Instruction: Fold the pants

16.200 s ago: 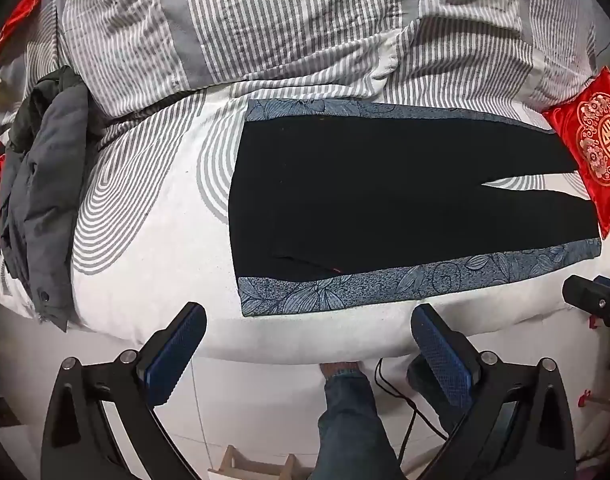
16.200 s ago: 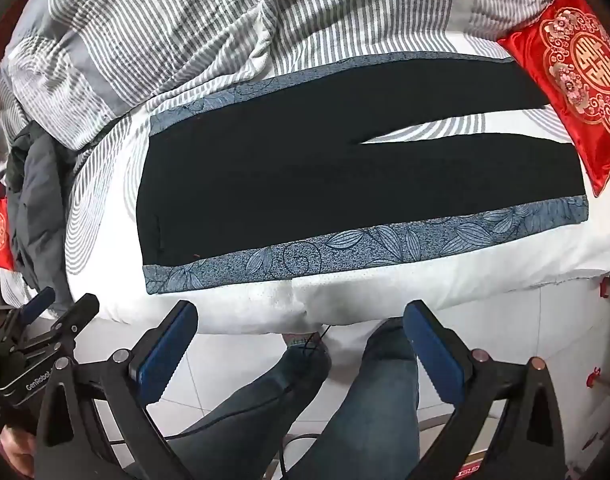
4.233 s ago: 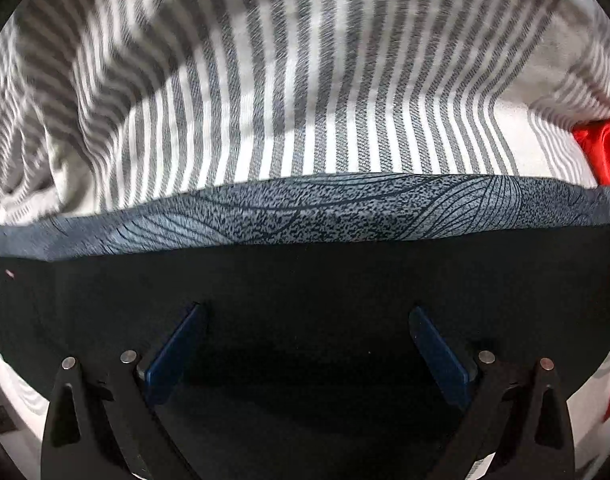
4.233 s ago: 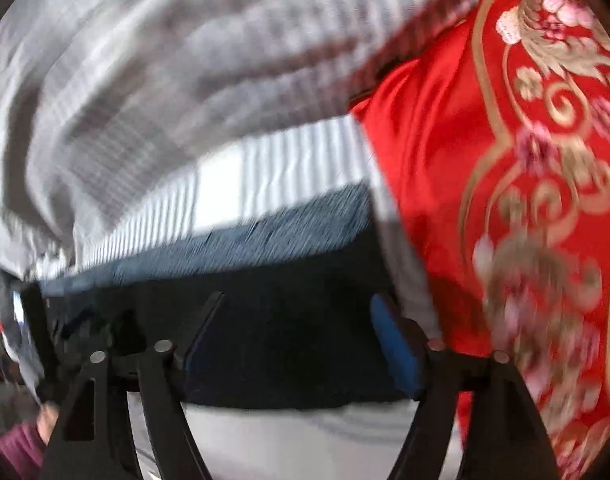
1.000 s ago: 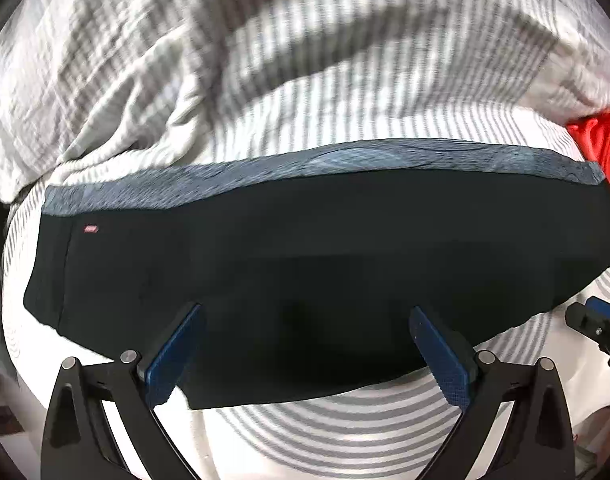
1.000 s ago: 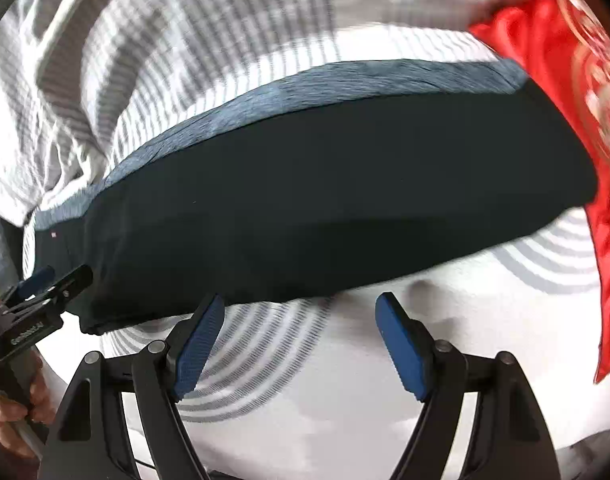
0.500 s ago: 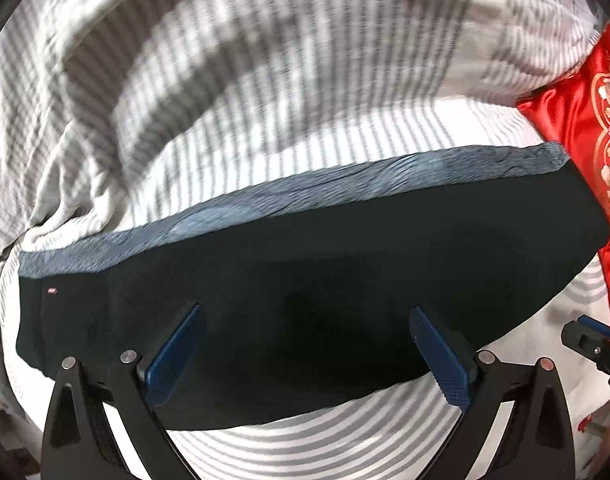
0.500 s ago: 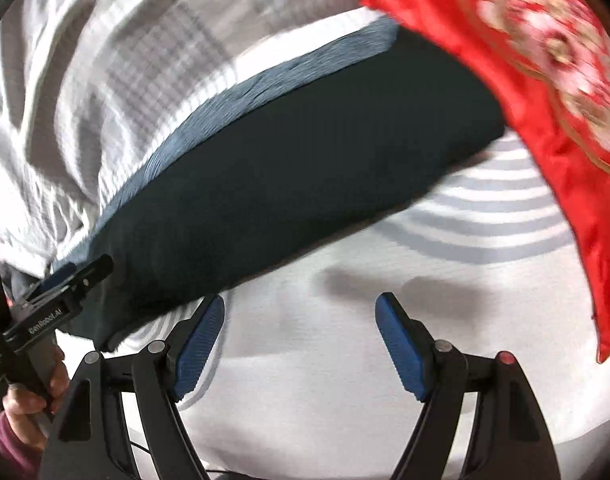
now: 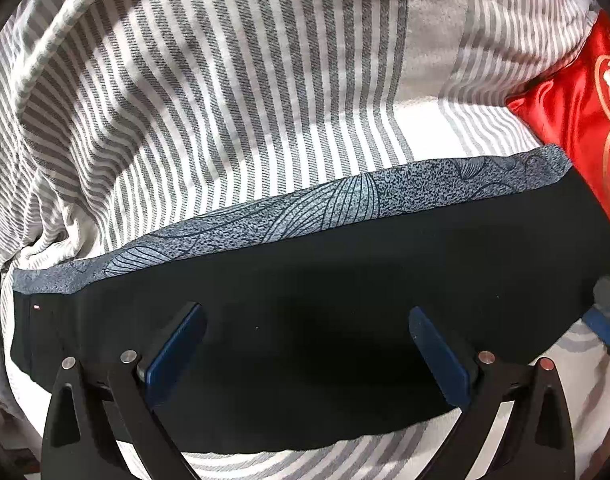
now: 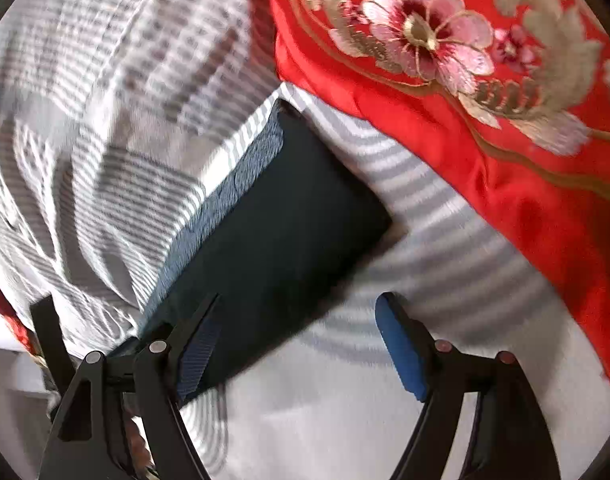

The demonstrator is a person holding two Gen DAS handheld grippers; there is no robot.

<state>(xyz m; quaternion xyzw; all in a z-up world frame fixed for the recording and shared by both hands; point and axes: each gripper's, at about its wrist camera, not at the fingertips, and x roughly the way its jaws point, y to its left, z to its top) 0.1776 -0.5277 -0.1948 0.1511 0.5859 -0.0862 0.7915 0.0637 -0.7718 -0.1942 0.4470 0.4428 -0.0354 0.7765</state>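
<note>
Between and beyond the left fingers (image 9: 305,356) the pants (image 9: 345,280) stretch crosswise; the cuff end (image 10: 329,200) lies just ahead-left of the right fingers (image 10: 301,346); both spread wide, empty.

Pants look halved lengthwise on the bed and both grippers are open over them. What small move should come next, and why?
Probably bring the right gripper onto the leg-end edge of the pants beside the red pillow and close on it. The pants lie as one long band on the bed, both grippers hold nothing, and the left gripper hangs over their middle, so a crosswise fold seems next.
</note>
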